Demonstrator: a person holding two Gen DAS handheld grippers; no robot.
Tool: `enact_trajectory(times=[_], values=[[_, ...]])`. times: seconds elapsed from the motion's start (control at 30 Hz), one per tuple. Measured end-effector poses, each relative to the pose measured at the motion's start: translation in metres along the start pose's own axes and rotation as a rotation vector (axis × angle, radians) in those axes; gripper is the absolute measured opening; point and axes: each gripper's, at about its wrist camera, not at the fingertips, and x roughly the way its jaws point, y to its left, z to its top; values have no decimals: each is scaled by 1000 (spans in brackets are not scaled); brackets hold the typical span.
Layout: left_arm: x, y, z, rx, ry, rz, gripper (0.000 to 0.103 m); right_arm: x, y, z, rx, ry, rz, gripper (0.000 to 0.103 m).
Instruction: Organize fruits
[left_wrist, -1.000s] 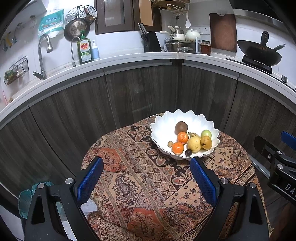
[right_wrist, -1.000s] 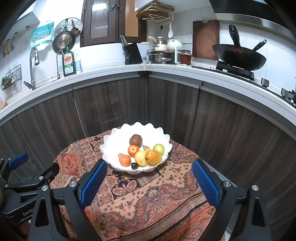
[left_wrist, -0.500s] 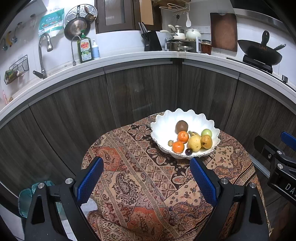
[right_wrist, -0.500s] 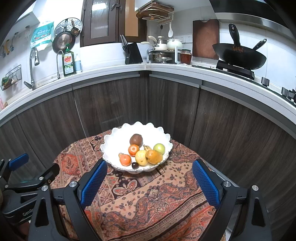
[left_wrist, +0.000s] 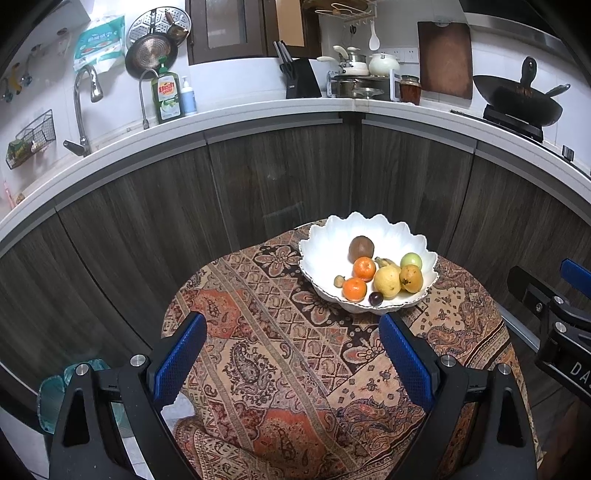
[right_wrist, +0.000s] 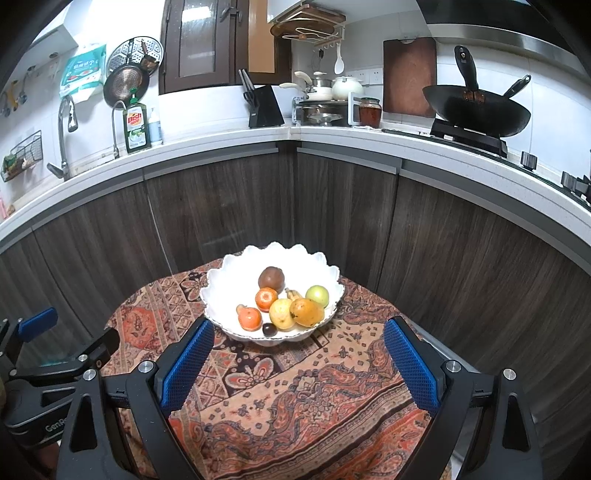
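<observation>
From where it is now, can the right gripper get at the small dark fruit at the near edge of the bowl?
Probably yes. The right gripper is open and empty, and only bare cloth lies before the dark fruit.

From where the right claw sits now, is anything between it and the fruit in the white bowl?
Nothing visible. The right claw is open over bare patterned cloth, and the white bowl of fruit lies straight ahead, uncovered.
</observation>
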Motion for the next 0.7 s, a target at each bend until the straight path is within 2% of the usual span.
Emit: enact_trajectory(times=[0.7], values=[[-5,0,0,-4,-9,-15,95,-2,0,-1,13,-2,0,94]])
